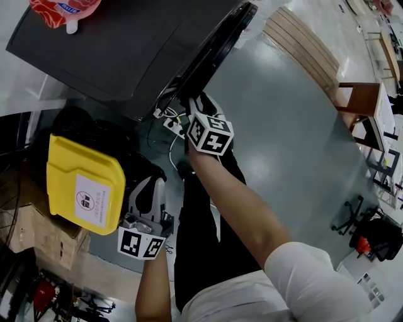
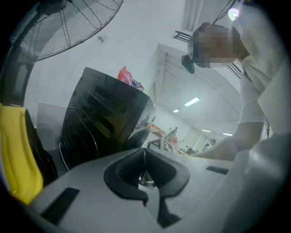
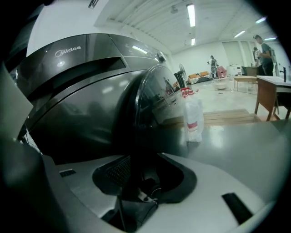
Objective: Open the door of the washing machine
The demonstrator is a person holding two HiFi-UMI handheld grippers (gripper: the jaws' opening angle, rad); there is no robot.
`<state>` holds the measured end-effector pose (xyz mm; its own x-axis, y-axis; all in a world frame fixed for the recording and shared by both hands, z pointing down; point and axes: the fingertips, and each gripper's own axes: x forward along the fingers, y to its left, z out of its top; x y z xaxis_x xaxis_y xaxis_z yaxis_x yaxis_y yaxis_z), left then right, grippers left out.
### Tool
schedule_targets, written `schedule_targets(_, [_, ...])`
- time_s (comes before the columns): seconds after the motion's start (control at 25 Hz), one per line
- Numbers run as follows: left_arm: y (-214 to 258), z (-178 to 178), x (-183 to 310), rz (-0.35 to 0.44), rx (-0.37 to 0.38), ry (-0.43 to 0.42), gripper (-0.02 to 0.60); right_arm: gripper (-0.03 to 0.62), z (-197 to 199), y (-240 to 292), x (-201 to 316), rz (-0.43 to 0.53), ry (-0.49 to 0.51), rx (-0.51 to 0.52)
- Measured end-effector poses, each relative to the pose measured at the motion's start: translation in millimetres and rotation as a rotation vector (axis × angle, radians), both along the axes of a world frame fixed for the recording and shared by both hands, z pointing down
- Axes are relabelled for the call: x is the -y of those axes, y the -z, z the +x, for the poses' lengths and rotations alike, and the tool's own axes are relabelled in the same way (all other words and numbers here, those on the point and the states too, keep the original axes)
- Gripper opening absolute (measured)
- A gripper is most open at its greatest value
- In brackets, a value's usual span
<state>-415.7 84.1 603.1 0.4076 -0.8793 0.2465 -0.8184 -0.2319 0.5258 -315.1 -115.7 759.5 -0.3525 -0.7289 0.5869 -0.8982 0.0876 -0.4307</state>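
A dark grey washing machine (image 1: 126, 44) fills the top of the head view, and its round door (image 1: 217, 47) faces the green floor. My right gripper (image 1: 192, 104) reaches up to the door's lower rim. In the right gripper view the glass door (image 3: 157, 113) bulges close ahead. Its dark rim runs down between the two pads of the right gripper (image 3: 136, 175) and fills the gap, so the gripper is shut on it. My left gripper (image 1: 146, 188) hangs back low on the left, pointing at the washing machine (image 2: 104, 123). The left gripper (image 2: 144, 161) is shut and holds nothing.
A yellow bin (image 1: 82, 185) stands left of the machine, beside my left gripper. A red bag (image 1: 63, 11) lies on the machine's top. A power strip with cables (image 1: 171, 119) lies under the door. Cardboard boxes (image 1: 31, 229) sit lower left, a wooden pallet (image 1: 302, 44) and a wooden table (image 1: 362, 100) to the right.
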Motion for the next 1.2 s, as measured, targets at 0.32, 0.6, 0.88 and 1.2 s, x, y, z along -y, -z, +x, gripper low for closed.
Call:
schedule_targets(0.32, [-2, -2, -6, -0.016, 0.0, -0.006, 0.011, 0.201, -2, -7, 6, -0.01, 0.002, 0.024])
schedule_targets(0.6, [20, -10, -4, 0.02, 0.006, -0.011, 0.011, 0.165, 45, -11, -16, -0.04, -0.128, 0.01])
schedule_targets(0.88, [4, 16, 2, 0.012, 0.001, -0.099, 0.011, 0.133, 162, -13, -42, -0.035, 0.048, -0.138])
schedule_targets(1.2, [-6, 107, 35, -0.012, 0.014, -0.248, 0.011, 0.109, 310, -5, -26, 0.042, 0.166, -0.227])
